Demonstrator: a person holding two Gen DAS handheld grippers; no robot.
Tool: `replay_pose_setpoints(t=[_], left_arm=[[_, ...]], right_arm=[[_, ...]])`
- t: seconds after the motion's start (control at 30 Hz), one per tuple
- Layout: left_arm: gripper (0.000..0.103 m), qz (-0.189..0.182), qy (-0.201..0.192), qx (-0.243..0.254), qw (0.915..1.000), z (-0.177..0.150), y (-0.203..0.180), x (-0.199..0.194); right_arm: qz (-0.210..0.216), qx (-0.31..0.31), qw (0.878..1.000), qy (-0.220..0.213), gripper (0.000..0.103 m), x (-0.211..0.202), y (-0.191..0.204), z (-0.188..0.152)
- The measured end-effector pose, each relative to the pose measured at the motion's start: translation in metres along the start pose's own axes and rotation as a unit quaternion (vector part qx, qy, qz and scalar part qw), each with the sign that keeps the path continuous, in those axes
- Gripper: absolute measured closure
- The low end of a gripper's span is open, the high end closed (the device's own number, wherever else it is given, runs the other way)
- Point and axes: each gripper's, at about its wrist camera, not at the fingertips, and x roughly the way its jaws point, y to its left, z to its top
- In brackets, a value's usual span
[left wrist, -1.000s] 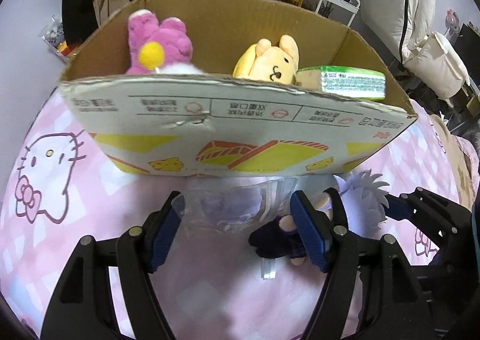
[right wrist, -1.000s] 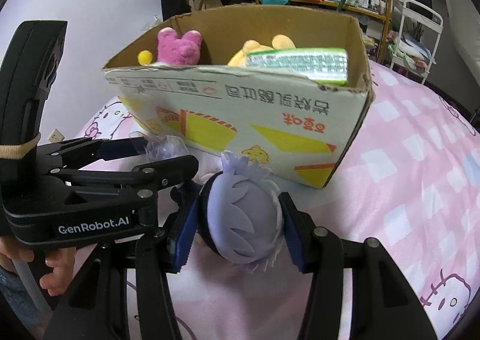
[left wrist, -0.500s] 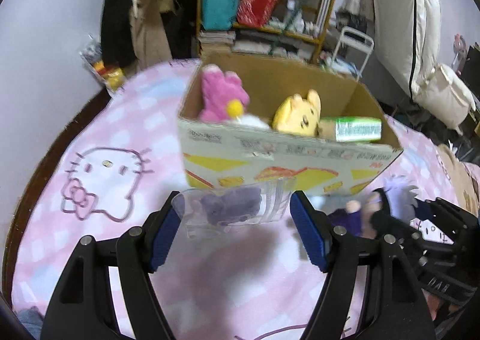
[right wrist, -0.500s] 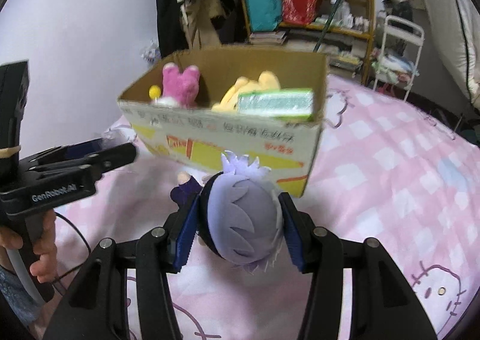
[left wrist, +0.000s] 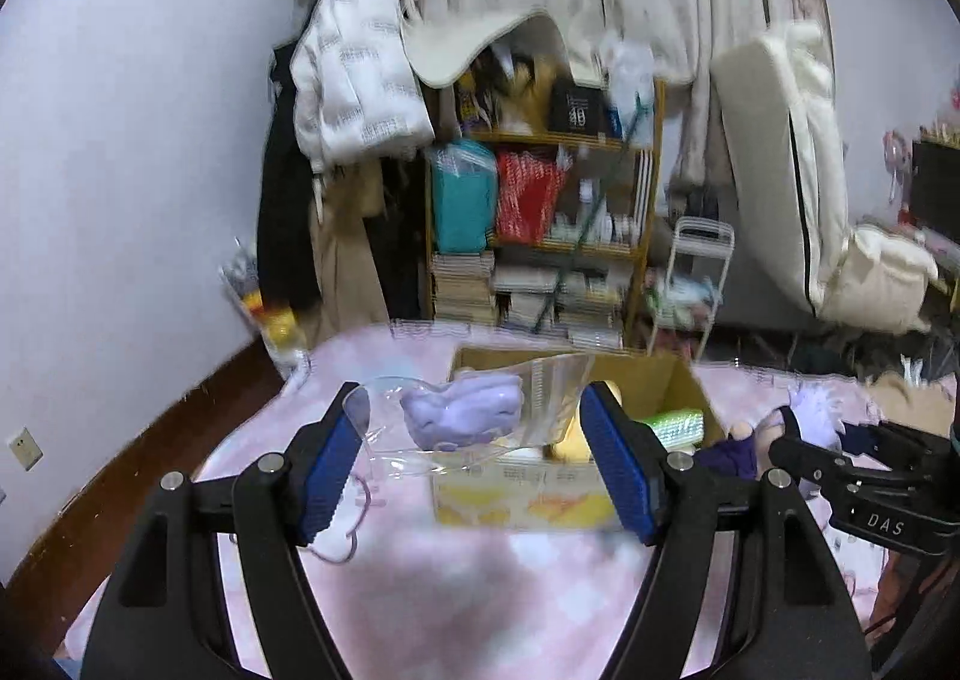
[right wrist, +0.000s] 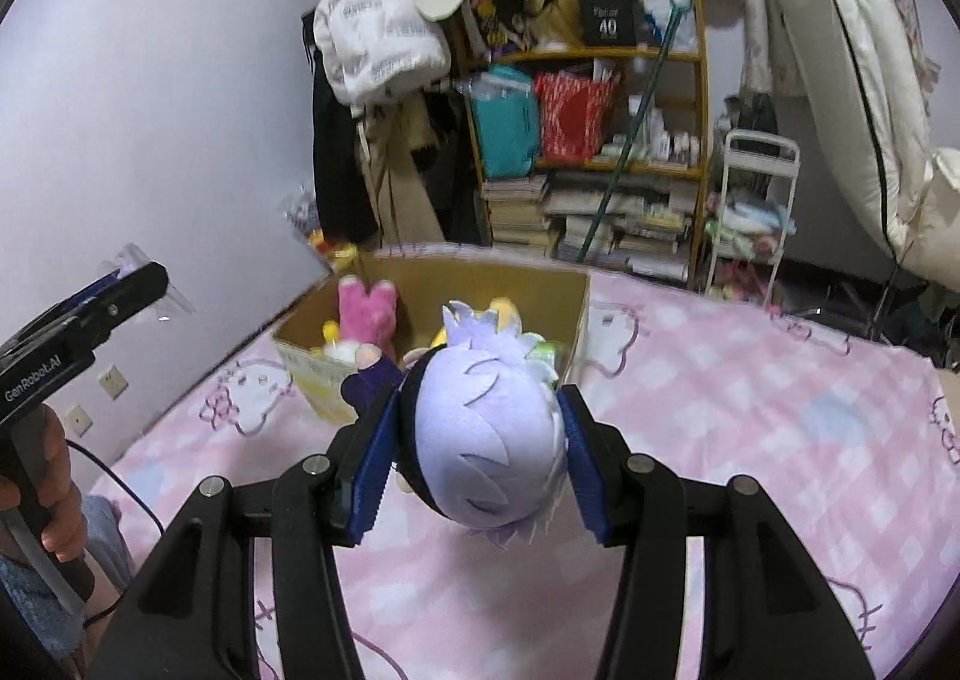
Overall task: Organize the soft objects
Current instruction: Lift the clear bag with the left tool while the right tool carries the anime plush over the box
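Left wrist: I'm gripping a clear plastic bag (left wrist: 480, 428) with a lilac plush inside, left gripper (left wrist: 474, 464) clamped on it, bag held in the air in front of the cardboard box (left wrist: 684, 386) on the pink bedspread (left wrist: 480, 590).

Right wrist: I'm holding the lilac-haired plush doll (right wrist: 480, 434) by its head, right gripper (right wrist: 477, 476) closed on it, above the bedspread just short of the box, where a pink plush (right wrist: 366, 314) is sitting.
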Motion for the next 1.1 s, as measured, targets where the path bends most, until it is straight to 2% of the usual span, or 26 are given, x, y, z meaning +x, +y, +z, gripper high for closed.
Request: replay_pose_setpoints(t=[0.27, 0.53, 0.77, 0.9, 1.1], left_arm=[[0.031, -0.005, -0.026, 0.028, 0.9992, 0.025, -0.012, -0.008], [0.031, -0.011, -0.05, 0.018, 0.9985, 0.062, -0.013, -0.002], [0.031, -0.016, -0.084, 0.032, 0.9958, 0.09, -0.018, 0.007], [0.031, -0.02, -0.102, 0.045, 0.9936, 0.097, -0.026, 0.019], [0.031, -0.025, -0.087, 0.06, 0.9942, 0.089, -0.036, 0.045]], right_arm=[[-0.001, -0.003, 0.998, -0.058, 0.048, -0.023, 0.0, 0.028], [-0.002, -0.014, 0.995, -0.099, 0.048, -0.025, 0.001, 0.067], [-0.011, -0.032, 0.991, -0.128, 0.048, -0.024, -0.001, 0.091], [-0.013, -0.035, 0.989, -0.143, 0.047, -0.021, -0.003, 0.1], [-0.007, -0.025, 0.99, -0.141, 0.047, -0.008, -0.012, 0.106]])
